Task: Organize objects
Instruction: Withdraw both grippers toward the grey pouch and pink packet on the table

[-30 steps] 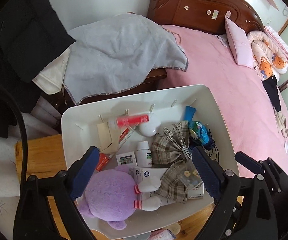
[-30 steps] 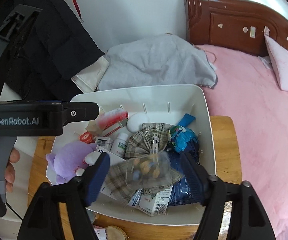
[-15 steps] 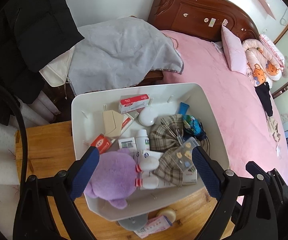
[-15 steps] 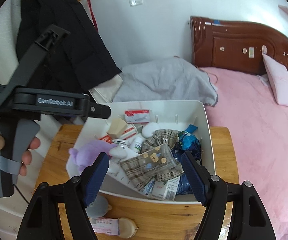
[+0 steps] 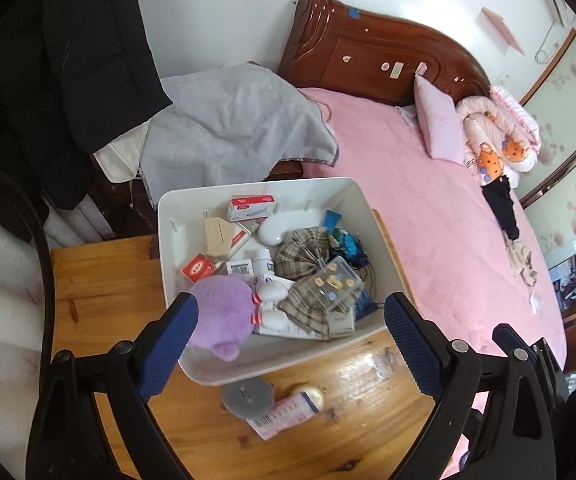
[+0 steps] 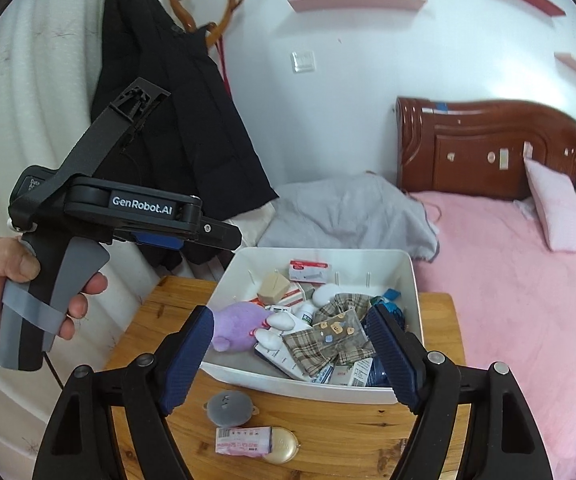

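Both tools are released and empty: your left tool [image 5: 288, 334] and right tool [image 6: 290, 344] hang above the white bin [image 6: 415, 280], right jaws just widened further with nothing between them. Bin sits on the wooden worktop [image 6: 328, 424], holding a purple plush [image 5: 220, 312], plaid cloth [image 6: 328, 346], small boxes.

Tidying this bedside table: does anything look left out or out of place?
Yes. Three things lie on the wooden table, outside the white bin: a grey round disc, a pink box and a small gold case. Inside the bin everything is piled loosely, unsorted.
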